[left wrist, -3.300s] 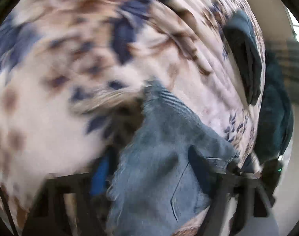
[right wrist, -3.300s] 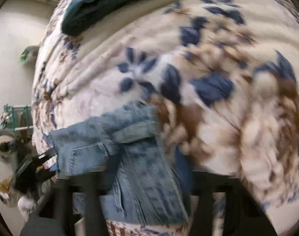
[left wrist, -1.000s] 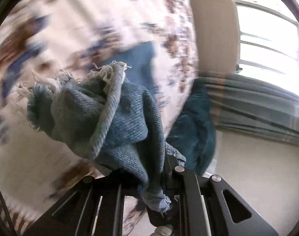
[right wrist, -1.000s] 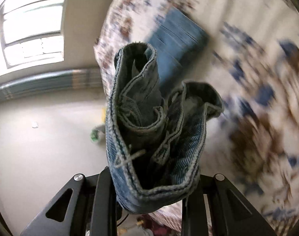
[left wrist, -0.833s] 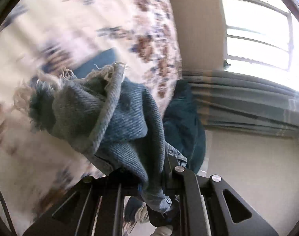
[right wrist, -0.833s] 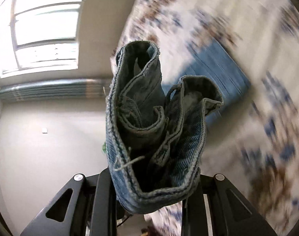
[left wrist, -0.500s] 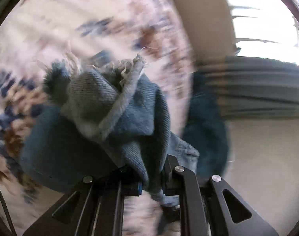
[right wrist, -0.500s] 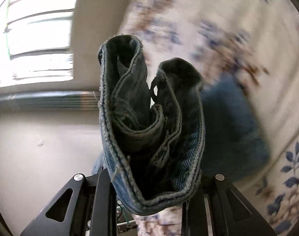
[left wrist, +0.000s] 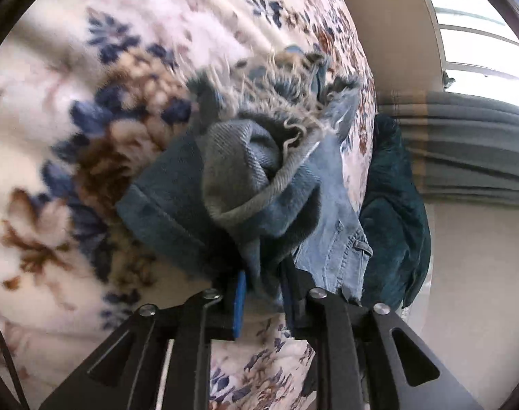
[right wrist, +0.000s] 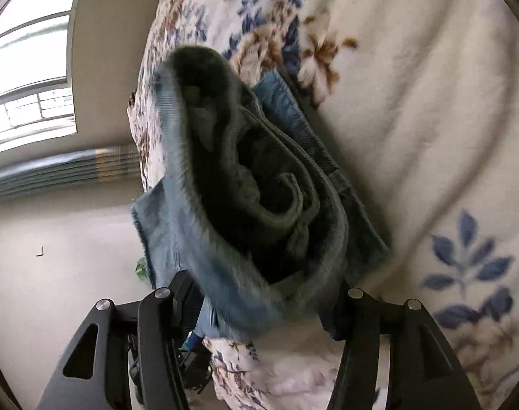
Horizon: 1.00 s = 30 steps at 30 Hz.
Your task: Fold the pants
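The pants are blue denim jeans with frayed hems. In the left wrist view my left gripper (left wrist: pixel 263 294) is shut on a bunched, frayed leg end of the jeans (left wrist: pixel 246 177), held just above the floral blanket (left wrist: pixel 71 119). In the right wrist view my right gripper (right wrist: pixel 263 300) holds the thick rolled waistband part of the jeans (right wrist: pixel 259 198) between its wide-set fingers, low over the blanket (right wrist: pixel 430 119). A folded layer of the denim lies on the blanket under each bunch.
A dark teal garment (left wrist: pixel 396 222) lies at the bed's edge to the right in the left wrist view. Beyond the bed are a window (right wrist: pixel 27 51), a grey curtain (left wrist: pixel 464 153) and a pale wall (right wrist: pixel 54 239). Small items lie on the floor below the bed edge.
Both grippers have swung down from facing the window and wall toward the bed, bringing the held denim close to the blanket. Both still grip the jeans.
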### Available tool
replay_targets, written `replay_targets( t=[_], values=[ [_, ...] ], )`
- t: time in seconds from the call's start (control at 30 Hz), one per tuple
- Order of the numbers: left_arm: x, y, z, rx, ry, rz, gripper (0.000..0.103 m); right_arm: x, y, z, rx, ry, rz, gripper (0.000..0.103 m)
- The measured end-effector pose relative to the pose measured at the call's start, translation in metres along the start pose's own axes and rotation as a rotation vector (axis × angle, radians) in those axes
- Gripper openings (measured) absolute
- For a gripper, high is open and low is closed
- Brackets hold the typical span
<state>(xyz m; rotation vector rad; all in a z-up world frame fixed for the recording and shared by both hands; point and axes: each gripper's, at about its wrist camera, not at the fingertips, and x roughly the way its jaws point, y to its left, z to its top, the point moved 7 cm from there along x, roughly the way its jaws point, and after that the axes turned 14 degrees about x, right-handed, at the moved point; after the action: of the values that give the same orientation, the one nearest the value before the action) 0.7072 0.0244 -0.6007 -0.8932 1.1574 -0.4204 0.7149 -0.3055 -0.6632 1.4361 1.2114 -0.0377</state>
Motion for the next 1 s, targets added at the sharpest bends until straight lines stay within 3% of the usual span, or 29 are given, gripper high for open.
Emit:
replay_targets(
  t=[0.1, 0.17, 0.2, 0.23, 0.27, 0.37, 0.43, 0.6, 0.83, 1.0],
  values=[
    [-0.013, 0.000, -0.008, 0.065, 0.047, 0.134, 0.032, -0.028, -0.002, -0.003, -0.018, -0.090, -0.089, 0.071],
    [-0.028, -0.007, -0.013, 0.192, 0.073, 0.293, 0.036, -0.045, -0.003, -0.012, -0.061, -0.155, -0.200, 0.076],
    [-0.032, -0.015, -0.015, 0.260, 0.075, 0.358, 0.052, -0.050, -0.001, -0.015, -0.121, -0.208, -0.321, 0.086],
    [-0.038, -0.021, -0.017, 0.320, 0.078, 0.419, 0.065, -0.056, 0.005, -0.024, -0.190, -0.250, -0.414, 0.089],
    [-0.045, -0.030, -0.020, 0.395, 0.087, 0.503, 0.091, -0.062, 0.013, -0.036, -0.273, -0.297, -0.507, 0.089],
    [-0.069, -0.060, -0.031, 0.564, 0.067, 0.632, 0.095, -0.080, 0.031, -0.076, -0.459, -0.393, -0.683, 0.092],
    [-0.083, -0.079, -0.034, 0.651, 0.049, 0.699, 0.096, -0.097, 0.051, -0.110, -0.550, -0.453, -0.735, 0.093],
    [-0.122, -0.119, -0.047, 0.788, -0.002, 0.758, 0.096, -0.150, 0.083, -0.180, -0.622, -0.542, -0.740, 0.095],
    [-0.177, -0.157, -0.072, 0.833, -0.053, 0.726, 0.096, -0.212, 0.108, -0.257, -0.624, -0.604, -0.704, 0.095],
    [-0.240, -0.188, -0.109, 0.875, -0.087, 0.697, 0.096, -0.267, 0.126, -0.333, -0.644, -0.648, -0.665, 0.095]
  ],
)
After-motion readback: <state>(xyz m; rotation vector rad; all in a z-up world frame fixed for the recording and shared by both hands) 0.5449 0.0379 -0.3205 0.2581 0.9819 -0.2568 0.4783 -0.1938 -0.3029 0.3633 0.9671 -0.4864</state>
